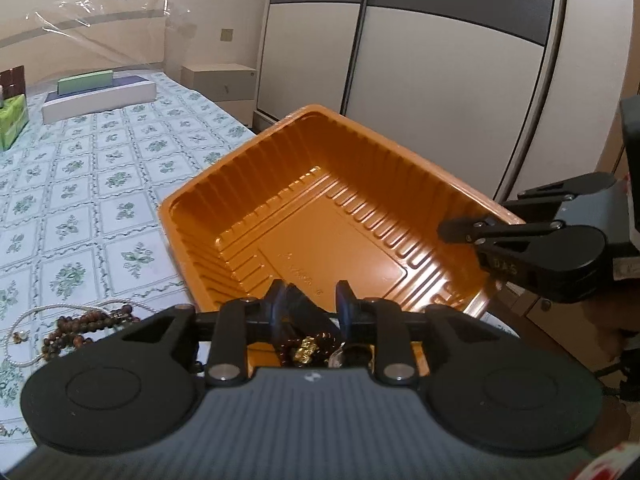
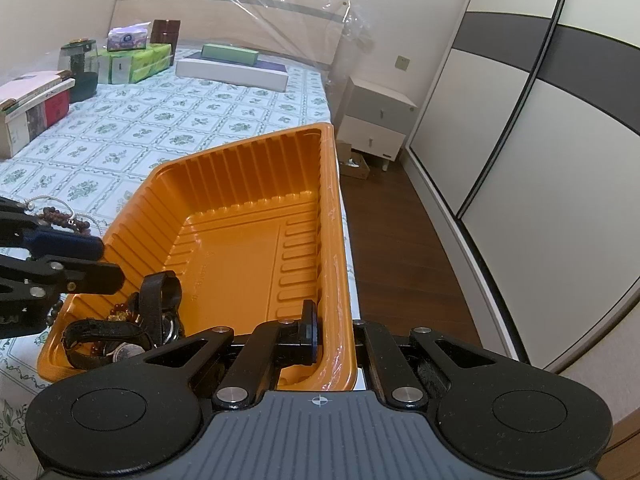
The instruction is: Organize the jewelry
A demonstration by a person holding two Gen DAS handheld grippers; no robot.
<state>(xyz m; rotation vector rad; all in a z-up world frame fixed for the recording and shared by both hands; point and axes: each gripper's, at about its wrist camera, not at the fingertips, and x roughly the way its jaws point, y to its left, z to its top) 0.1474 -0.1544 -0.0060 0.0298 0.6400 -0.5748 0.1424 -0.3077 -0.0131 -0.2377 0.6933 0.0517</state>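
Note:
An orange plastic tray (image 1: 360, 216) (image 2: 248, 256) lies on the bed by its right edge. Its near left corner holds black-strap watches (image 2: 120, 336), a bead bracelet and a gold charm (image 1: 305, 350). My left gripper (image 1: 312, 300) is over that corner with its fingers a little apart, and a black strap sits between them. It shows at the left of the right wrist view (image 2: 80, 256). My right gripper (image 2: 336, 332) is shut on the tray's right rim, one finger inside and one outside. It also shows in the left wrist view (image 1: 460, 232).
Brown bead strings (image 1: 80, 328) and a thin pearl chain (image 1: 24, 320) lie on the floral sheet (image 1: 80, 200) left of the tray. Boxes (image 2: 232, 68) and tissue packs (image 2: 132, 60) stand near the headboard. A nightstand (image 2: 376, 116) and wardrobe doors (image 2: 540, 120) are at the right.

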